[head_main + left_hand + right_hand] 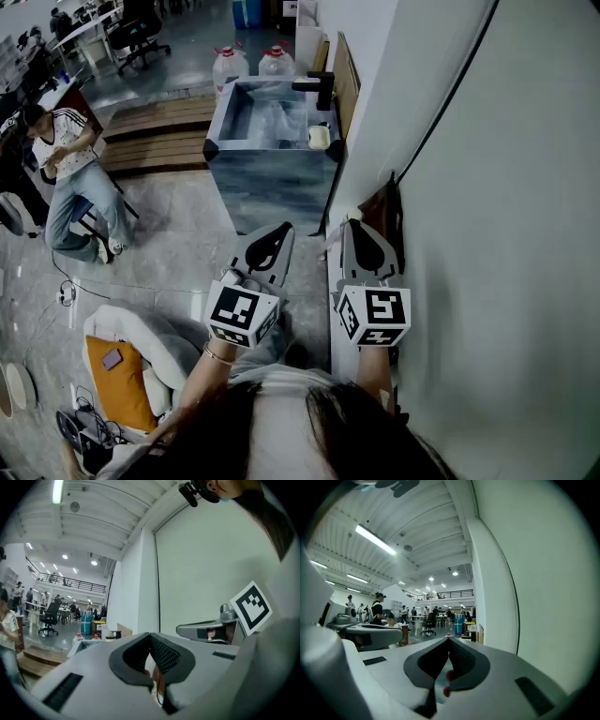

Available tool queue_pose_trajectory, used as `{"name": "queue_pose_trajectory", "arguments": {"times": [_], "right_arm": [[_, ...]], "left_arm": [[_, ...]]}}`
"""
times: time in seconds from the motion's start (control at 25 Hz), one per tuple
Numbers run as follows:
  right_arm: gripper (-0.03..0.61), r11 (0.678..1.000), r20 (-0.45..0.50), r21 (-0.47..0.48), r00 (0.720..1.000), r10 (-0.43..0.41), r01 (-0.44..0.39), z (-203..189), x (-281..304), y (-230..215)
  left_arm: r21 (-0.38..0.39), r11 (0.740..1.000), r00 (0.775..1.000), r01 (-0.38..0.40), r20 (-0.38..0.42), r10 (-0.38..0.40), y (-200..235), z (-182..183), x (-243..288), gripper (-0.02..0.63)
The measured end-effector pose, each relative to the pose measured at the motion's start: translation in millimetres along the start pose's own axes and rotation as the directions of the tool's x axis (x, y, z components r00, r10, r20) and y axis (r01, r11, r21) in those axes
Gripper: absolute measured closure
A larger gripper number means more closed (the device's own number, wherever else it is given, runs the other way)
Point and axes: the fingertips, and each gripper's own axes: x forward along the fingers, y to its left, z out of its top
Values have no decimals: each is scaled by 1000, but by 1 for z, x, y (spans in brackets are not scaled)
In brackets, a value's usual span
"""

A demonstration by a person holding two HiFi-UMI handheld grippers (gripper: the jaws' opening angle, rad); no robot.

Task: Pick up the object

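Note:
Both grippers are held up side by side in front of the person, close to a white wall [487, 234]. My left gripper [282, 229] has its jaws closed tip to tip with nothing between them, as the left gripper view [150, 634] also shows. My right gripper [353, 225] is shut and empty too, its jaw tips meeting in the right gripper view [449, 639]. Ahead and below stands a blue-grey marbled basin [225, 117] with a black tap [319, 89]. A small pale object [319, 137] lies on the basin's right rim, well apart from both grippers.
Two water bottles [230, 64] stand behind the basin. A person sits at the left [66, 178]. A white seat with an orange cushion [114, 380] is at the lower left. Wooden steps [155, 131] lie left of the basin. A black cable [450, 94] runs down the wall.

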Motion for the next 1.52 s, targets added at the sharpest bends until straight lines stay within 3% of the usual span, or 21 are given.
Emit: {"name": "queue_pose_trajectory", "arguments": {"times": [0.96,1.52], "right_arm": [[554,997,26,75,999,-33,31,11,127,-3],[552,996,-24,53,997,-74,75,1,182,-21]], "left_arm": [[-17,998,998,64,17,-63,110,2,81,604],[-40,993,993,115,-3,-115,139,-9,128,604]]}}
